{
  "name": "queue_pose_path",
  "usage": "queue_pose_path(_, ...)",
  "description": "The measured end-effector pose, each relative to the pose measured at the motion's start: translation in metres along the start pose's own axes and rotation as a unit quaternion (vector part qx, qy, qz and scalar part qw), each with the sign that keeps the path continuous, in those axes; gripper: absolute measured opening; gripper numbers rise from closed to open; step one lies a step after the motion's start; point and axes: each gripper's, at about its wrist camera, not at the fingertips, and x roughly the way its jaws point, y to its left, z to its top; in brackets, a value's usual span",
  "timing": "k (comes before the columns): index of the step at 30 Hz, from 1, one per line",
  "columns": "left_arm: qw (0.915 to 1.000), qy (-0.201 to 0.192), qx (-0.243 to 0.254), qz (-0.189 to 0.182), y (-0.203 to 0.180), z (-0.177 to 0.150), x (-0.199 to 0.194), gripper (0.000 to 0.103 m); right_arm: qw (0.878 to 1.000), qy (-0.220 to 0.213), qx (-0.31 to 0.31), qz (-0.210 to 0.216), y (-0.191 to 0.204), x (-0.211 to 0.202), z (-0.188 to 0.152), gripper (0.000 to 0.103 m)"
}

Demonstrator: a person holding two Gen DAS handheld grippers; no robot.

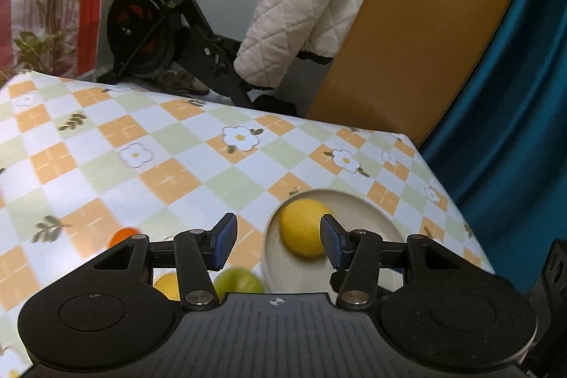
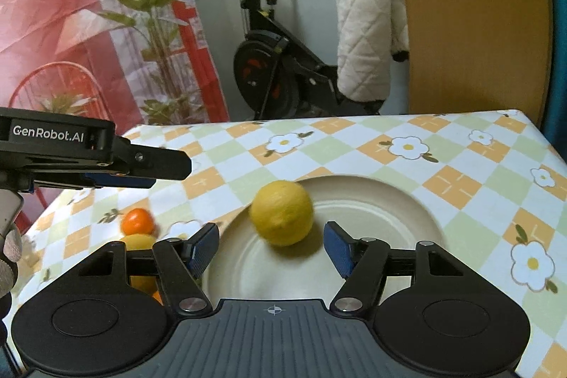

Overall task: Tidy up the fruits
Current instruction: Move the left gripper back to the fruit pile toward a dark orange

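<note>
Lemon (image 2: pixel 281 213) lay free between the spread fingers of the right gripper (image 2: pixel 271 248), which pinched nothing; it sat at the left edge of the cream plate (image 2: pixel 382 208) in mid-frame. Left gripper (image 1: pixel 278 243) was likewise spread and empty, the lemon (image 1: pixel 303 227) beyond its right pad. At lower left of the left view lay a green fruit (image 1: pixel 238 281), a second yellow fruit (image 1: pixel 166 286) and an orange one (image 1: pixel 122 235) on the checked tablecloth (image 1: pixel 106 147)
</note>
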Motion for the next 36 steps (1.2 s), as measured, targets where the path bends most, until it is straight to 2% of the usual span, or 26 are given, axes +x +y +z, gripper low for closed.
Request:
queue_pose_path(9, 0.9998, 0.000, 0.008, 0.016, 0.007, -0.028, -0.034, 0.054, 0.999, 0.006, -0.032, 0.028, 0.032, -0.021, -0.019, 0.060)
queue_pose_path(20, 0.9991, 0.022, -0.015, 0.034, 0.021, -0.057, -0.050, 0.054, 0.996, 0.045, -0.056, 0.061, 0.059, -0.020, -0.035, 0.056)
queue_pose_path(28, 0.9989, 0.014, -0.026, 0.038, 0.027, -0.061, -0.055, 0.054, 0.992, 0.057, -0.082, 0.078, 0.075, -0.024, -0.040, 0.055)
queue_pose_path(36, 0.9989, 0.016, -0.030, 0.032, 0.027, -0.065, -0.055, 0.054, 0.991, 0.064, -0.084, 0.078, 0.072, -0.027, -0.041, 0.055)
